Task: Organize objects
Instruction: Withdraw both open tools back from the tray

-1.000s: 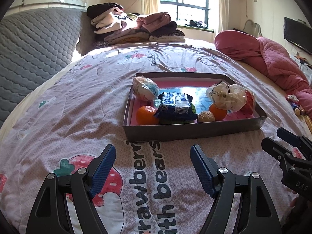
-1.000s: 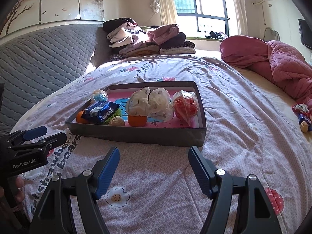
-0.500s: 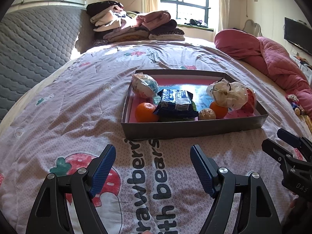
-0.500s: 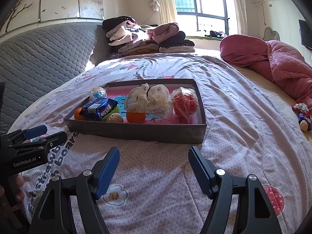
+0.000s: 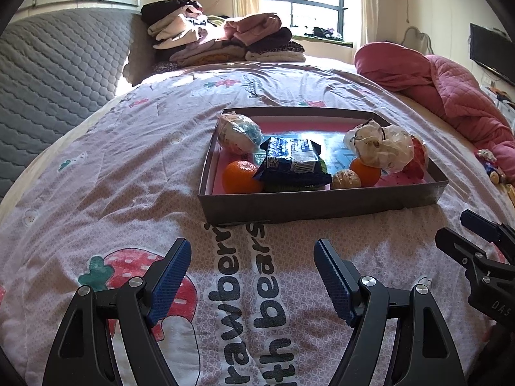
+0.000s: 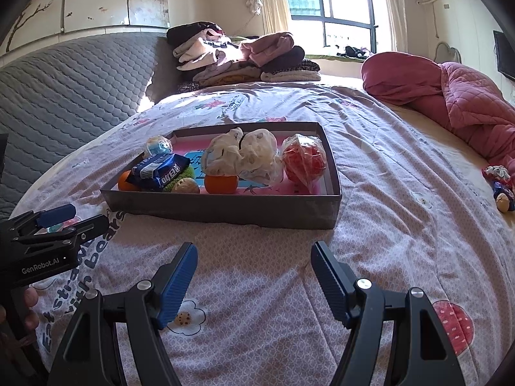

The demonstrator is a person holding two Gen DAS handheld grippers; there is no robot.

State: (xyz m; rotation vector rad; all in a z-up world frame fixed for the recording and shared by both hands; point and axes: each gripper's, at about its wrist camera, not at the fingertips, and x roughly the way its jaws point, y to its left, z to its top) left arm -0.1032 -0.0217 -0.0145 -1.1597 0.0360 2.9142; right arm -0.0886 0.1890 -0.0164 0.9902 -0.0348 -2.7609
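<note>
A grey box [image 5: 318, 204] [image 6: 225, 209] with a pink floor sits on the bed. In it lie a blue snack packet [image 5: 291, 159] [image 6: 159, 170], two oranges [image 5: 241, 177] [image 6: 220, 184], a walnut-like ball [image 5: 346, 180], a bagged round item [image 5: 236, 133], a bag of pale items [image 5: 379, 146] [image 6: 241, 156] and a bagged red item [image 6: 304, 160]. My left gripper [image 5: 251, 257] is open and empty, short of the box's near wall. My right gripper [image 6: 252, 259] is open and empty, also in front of the box.
The bed has a pink strawberry-print quilt [image 5: 112, 177]. A grey padded headboard [image 5: 48, 74] is on the left. Folded clothes [image 5: 225, 40] are piled at the far end. A red quilt [image 5: 450, 90] lies at right, with small toys [image 6: 500, 186] near the edge.
Both grippers have drawn back slightly from the box and stayed open. The items in the box have not moved.
</note>
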